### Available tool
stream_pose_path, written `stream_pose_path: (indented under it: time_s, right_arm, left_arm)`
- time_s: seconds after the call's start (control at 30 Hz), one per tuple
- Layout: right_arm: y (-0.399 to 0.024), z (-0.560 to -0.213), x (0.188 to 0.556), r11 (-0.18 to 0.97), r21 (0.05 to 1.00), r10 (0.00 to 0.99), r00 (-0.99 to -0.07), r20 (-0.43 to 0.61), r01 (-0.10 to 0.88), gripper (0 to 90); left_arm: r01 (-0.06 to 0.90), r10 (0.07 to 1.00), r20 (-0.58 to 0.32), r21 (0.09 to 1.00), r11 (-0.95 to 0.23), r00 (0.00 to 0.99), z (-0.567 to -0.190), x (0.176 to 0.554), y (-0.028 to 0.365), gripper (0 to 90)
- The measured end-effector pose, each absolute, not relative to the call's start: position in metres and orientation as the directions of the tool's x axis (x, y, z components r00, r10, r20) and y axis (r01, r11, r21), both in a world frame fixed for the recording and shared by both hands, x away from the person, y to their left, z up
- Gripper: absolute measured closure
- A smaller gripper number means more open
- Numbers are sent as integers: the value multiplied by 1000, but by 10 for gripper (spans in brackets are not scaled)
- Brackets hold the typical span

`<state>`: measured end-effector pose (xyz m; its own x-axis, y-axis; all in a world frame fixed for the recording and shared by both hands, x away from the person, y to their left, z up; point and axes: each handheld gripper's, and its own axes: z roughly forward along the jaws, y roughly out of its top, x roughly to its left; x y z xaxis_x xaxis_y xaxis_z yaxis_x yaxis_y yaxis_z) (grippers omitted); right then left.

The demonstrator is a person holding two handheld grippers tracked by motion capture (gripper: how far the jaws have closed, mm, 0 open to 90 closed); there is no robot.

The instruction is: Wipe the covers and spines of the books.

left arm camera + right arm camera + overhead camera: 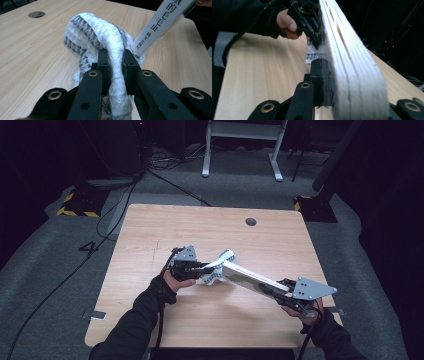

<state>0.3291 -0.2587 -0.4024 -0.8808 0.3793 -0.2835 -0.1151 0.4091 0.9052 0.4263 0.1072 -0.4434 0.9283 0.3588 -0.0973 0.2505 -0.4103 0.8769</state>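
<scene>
Your left hand-held gripper (204,268) pinches a bunched white-and-grey towel (100,37) just above the bench (150,235), while your right hand-held gripper (280,292) clamps the near end of a long flat package (247,276), its long axis running up-left until its far end meets the towel.

Both tools clamped tight, left tool (204,268) facing right tool (277,290).

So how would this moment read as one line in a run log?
left claw: shut on white-grey towel | right claw: shut on long flat package | package end meets towel | wooden table
</scene>
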Motion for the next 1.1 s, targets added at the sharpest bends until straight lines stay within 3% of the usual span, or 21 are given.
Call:
stream_pose_path:
  time_s: [0.47, 1.1]
  right_arm:
    - [-252, -406, 329, 509, 848, 387, -841, -378, -147, 793]
    - [-250, -414, 343, 597, 797, 449, -785, -427, -93, 793]
  left_arm:
    - [257, 394, -102, 896, -363, 914, -432, 426, 123, 806]
    - [98, 226, -51, 975, -202, 973, -377, 386, 92, 808]
